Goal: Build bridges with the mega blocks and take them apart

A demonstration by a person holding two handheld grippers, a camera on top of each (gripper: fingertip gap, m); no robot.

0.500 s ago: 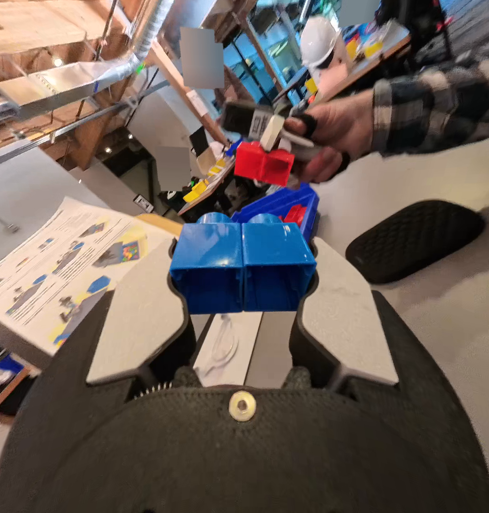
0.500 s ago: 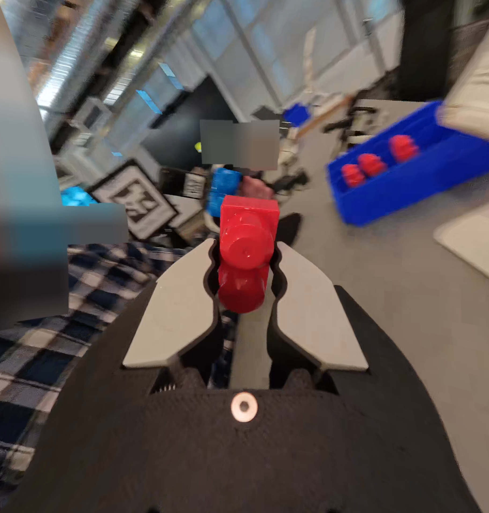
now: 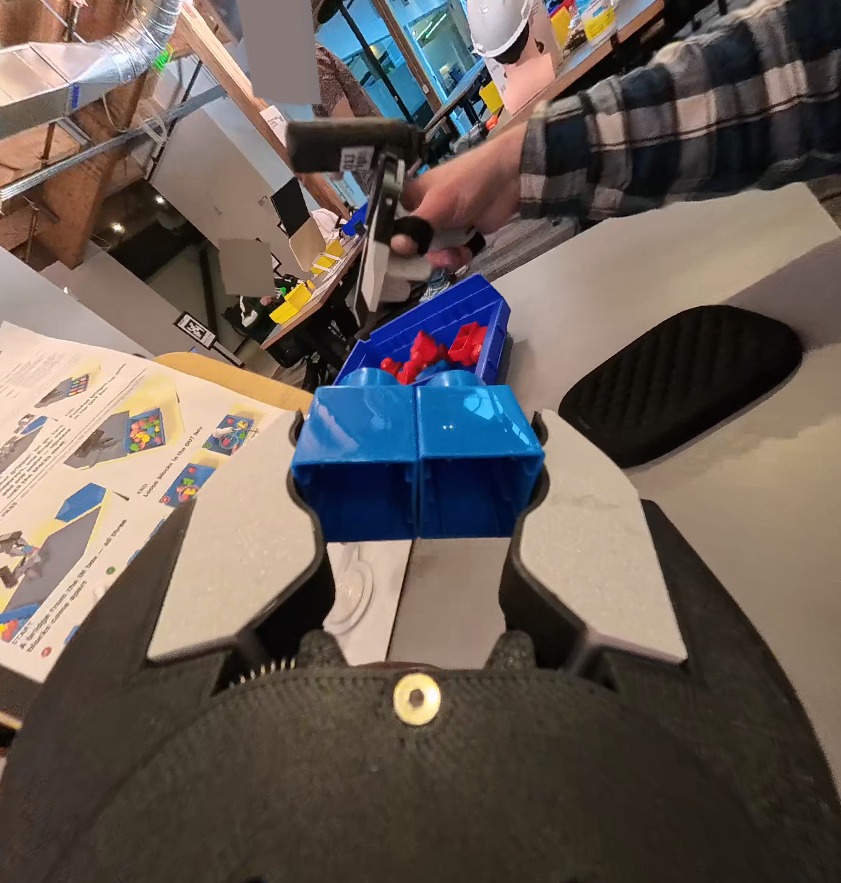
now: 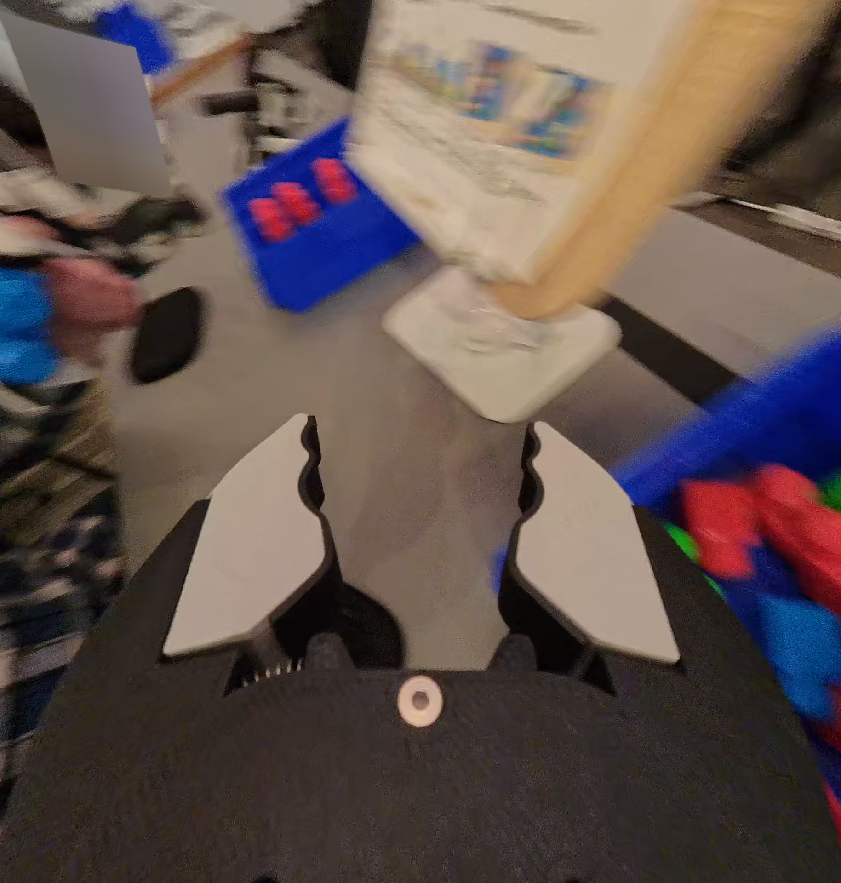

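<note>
My left gripper (image 3: 416, 423) is shut on a blue two-stud mega block (image 3: 418, 458), one pad pressed on each end, with its hollow underside facing the camera. My right gripper (image 4: 420, 430) is open with nothing between its fingers. In the left wrist view the right gripper (image 3: 377, 267) hangs in a person's hand above a blue bin (image 3: 456, 306) that holds loose red blocks (image 3: 428, 353). The right wrist view is blurred by motion.
An illustrated instruction sheet (image 3: 74, 454) leans on a board at the left. A black oval pad (image 3: 676, 387) lies on the grey table at the right. The right wrist view shows the board's white base (image 4: 499, 344), a far blue bin (image 4: 313, 248) and a near bin of mixed blocks (image 4: 791, 525).
My right gripper opened and the red block it held left its grasp. The right gripper swung round. My left gripper keeps its hold on the blue block.
</note>
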